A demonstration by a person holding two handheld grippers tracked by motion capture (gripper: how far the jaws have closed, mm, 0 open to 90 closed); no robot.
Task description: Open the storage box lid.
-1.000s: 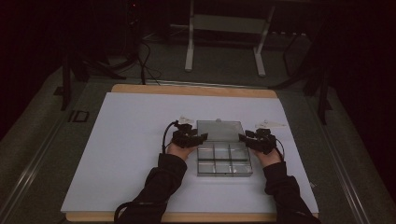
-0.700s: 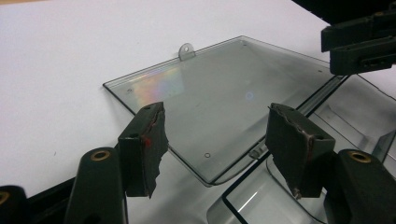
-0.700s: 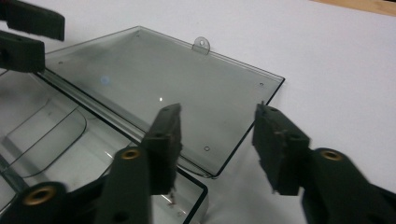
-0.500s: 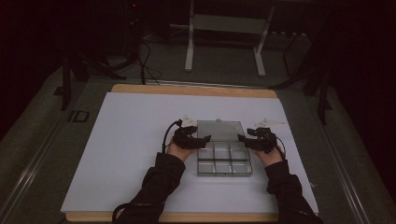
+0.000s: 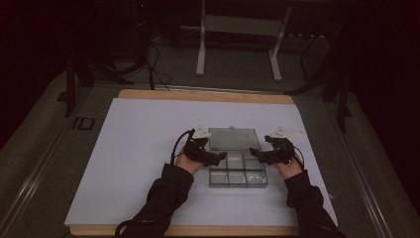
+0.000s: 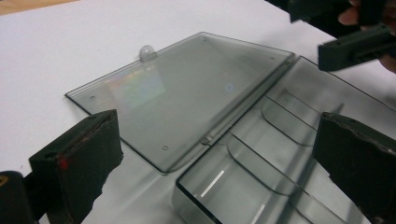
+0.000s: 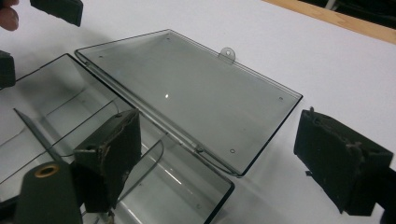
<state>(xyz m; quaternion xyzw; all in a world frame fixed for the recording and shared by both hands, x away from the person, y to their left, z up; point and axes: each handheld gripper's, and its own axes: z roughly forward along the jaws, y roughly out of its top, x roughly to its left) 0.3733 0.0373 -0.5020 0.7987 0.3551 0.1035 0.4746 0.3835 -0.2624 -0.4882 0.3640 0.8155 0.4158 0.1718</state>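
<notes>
A clear plastic compartment box (image 5: 238, 173) lies open on the white sheet, its lid (image 5: 233, 139) folded flat on the far side. My left gripper (image 5: 220, 156) is open at the box's left end. In the left gripper view its jaws (image 6: 217, 172) straddle the hinge corner, one over the sheet beside the lid (image 6: 187, 93), the other over the divided tray (image 6: 261, 158). My right gripper (image 5: 255, 152) is open at the right end. It straddles the other hinge corner between lid (image 7: 187, 88) and tray (image 7: 70, 121). Nothing is held.
The white sheet (image 5: 138, 148) covers a wooden table (image 5: 208, 95), with bare room left of and beyond the box. A metal stand (image 5: 237, 44) and cables (image 5: 153, 64) are on the dark floor behind. Each gripper view shows the other gripper (image 6: 355, 42) (image 7: 56, 9) across the box.
Both hands have shifted slightly toward the near side along the box's ends. The box and its lid lie as before.
</notes>
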